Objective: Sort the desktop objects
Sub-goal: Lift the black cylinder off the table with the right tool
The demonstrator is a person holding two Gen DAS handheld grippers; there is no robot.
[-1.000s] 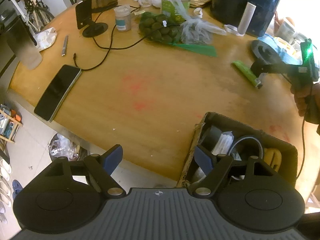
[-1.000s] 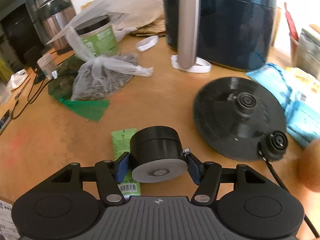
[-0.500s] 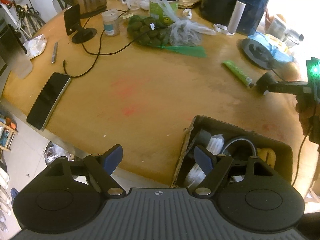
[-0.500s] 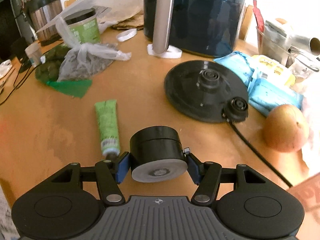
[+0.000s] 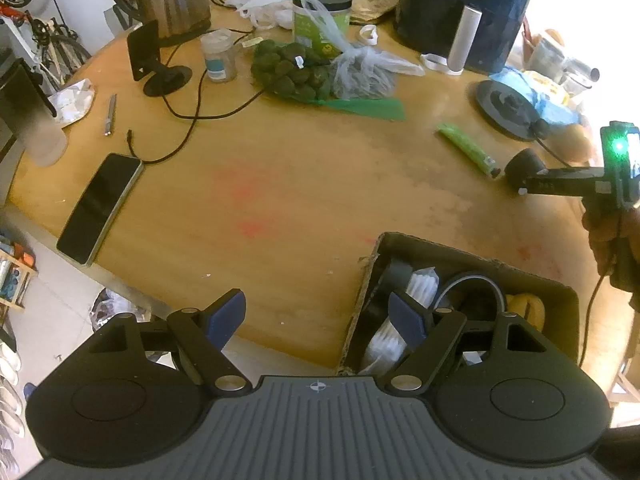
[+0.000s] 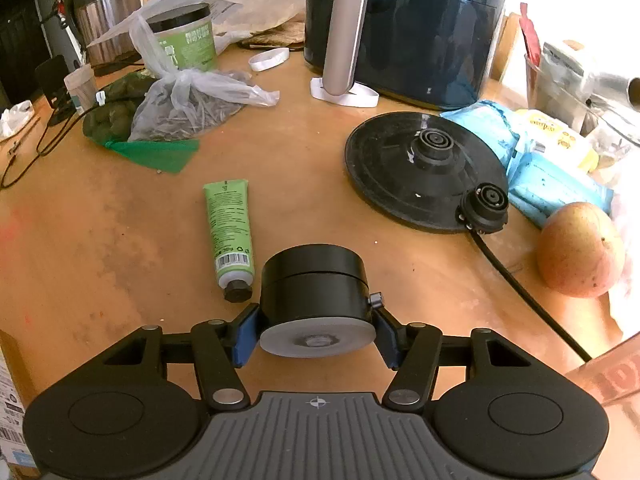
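Observation:
My right gripper [image 6: 316, 330] is shut on a black round jar [image 6: 314, 286] and holds it above the wooden table, just right of a green tube [image 6: 230, 232]. In the left wrist view the jar [image 5: 522, 168] and the right gripper [image 5: 520, 178] hang at the far right, beyond the cardboard box [image 5: 476, 258], with the green tube [image 5: 466, 148] beside them. My left gripper [image 5: 320, 318] is open and empty above the table's near edge, its right finger over the box's left end. The box holds several items.
A phone [image 5: 98, 208], cable and pen [image 5: 110, 114] lie at the left. Bags of green fruit [image 5: 292, 72], a green tub [image 6: 186, 42], an air fryer [image 6: 404, 28], a kettle base [image 6: 424, 168], blue packets [image 6: 548, 168] and a mango [image 6: 578, 250] crowd the back and right.
My right gripper has drawn back toward me with the jar, so the green tube now lies ahead to its left. My left gripper has risen and pulled back slightly.

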